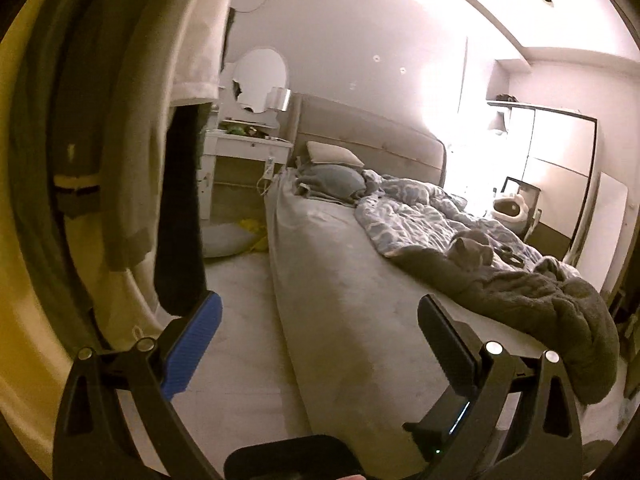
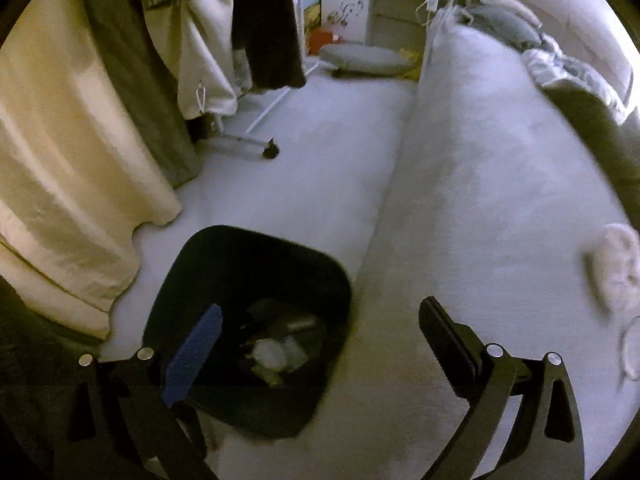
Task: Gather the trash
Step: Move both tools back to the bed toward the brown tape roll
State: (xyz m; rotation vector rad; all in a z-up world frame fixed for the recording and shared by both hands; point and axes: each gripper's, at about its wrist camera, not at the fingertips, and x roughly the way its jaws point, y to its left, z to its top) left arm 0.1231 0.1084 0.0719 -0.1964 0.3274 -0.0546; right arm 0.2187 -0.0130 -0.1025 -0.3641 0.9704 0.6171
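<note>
Both grippers, left gripper (image 1: 320,332) and right gripper (image 2: 320,336), are spread wide, pinching nothing. Right should reach the white wad (image 2: 616,268) on the bed (image 2: 480,180), beside the black bin (image 2: 256,264), and squeeze gently.

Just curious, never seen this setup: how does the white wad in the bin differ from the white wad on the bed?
The wad in the bin lies inside the black bin on the floor; the wad on the bed sits loose on the sheet and looks larger. Both are white and crumpled.

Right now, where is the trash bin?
In the right wrist view, the black bin stands on the floor beside the bed, below the open right gripper.
</note>
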